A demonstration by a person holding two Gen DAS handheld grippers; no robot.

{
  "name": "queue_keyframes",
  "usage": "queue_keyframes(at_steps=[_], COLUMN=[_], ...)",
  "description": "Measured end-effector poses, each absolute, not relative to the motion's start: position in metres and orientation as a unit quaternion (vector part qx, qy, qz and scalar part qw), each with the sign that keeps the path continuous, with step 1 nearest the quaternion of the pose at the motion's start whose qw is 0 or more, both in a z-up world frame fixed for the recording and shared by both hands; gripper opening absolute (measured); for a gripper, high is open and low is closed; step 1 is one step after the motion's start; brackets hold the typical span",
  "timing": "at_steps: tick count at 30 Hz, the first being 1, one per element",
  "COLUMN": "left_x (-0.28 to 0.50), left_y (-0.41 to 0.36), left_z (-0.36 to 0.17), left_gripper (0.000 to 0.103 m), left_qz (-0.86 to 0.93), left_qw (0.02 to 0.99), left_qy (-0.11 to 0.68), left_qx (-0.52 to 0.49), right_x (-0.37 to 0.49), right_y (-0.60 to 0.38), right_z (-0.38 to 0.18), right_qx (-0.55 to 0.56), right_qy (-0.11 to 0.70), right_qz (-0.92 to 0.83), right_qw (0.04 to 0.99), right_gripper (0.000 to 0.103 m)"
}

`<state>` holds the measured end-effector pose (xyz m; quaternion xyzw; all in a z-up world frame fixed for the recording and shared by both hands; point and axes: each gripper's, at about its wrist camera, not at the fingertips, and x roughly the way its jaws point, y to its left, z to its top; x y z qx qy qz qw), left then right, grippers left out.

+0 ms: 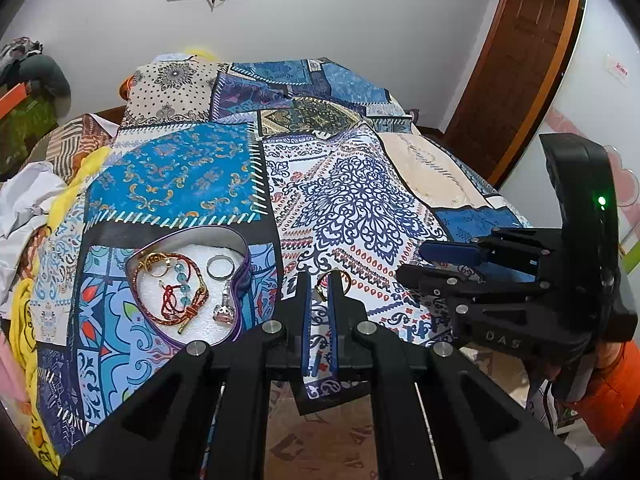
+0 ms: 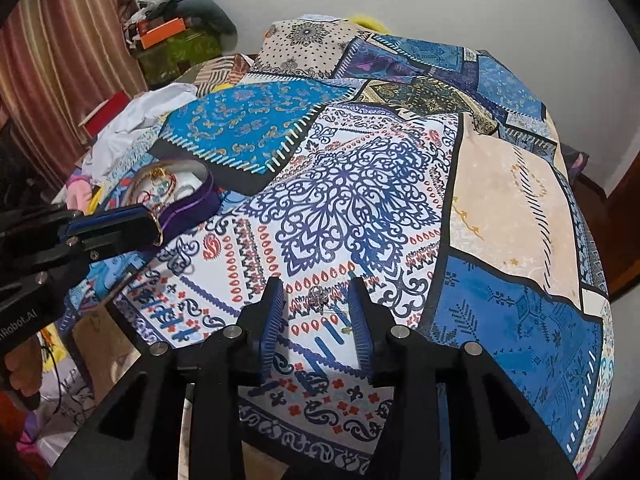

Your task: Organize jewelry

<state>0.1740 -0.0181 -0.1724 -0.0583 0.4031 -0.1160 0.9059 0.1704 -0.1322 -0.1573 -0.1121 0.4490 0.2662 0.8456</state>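
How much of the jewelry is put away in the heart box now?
Done: the heart-shaped box already holds a silver ring, a braided bracelet, beads and a small charm. In hand: the left gripper is shut on a gold ring, not yet in the box. Left: a small silver piece lies on the patterned cloth between the open right gripper's fingers.

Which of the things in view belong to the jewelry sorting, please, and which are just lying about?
Part of the job:
- heart-shaped box holding bracelets and a silver ring
- gold ring in the left claw
- small silver piece on the bedspread between the fingers of the open right claw

Just lying about:
- white cloth
- orange box
- curtain
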Motion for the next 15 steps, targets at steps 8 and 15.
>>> queue_keyframes(at_steps=[8,15], left_x=[0.177,0.173], left_y=[-0.019,-0.013], left_z=[-0.175,-0.168], left_gripper=[0.006,0.006], left_qz=[-0.115,-0.11], left_qw=[0.904,0.909], left_qy=[0.407,0.399], left_qx=[-0.059,-0.058], right_x=[0.17,0.168], right_y=[-0.131,-0.136], right_z=[-0.158,-0.145], right_qx=[-0.117,-0.095], right_qy=[0.44,0.434], right_qz=[0.271,0.269], right_qw=[0.848,0.854], right_gripper=[0.009,0.009])
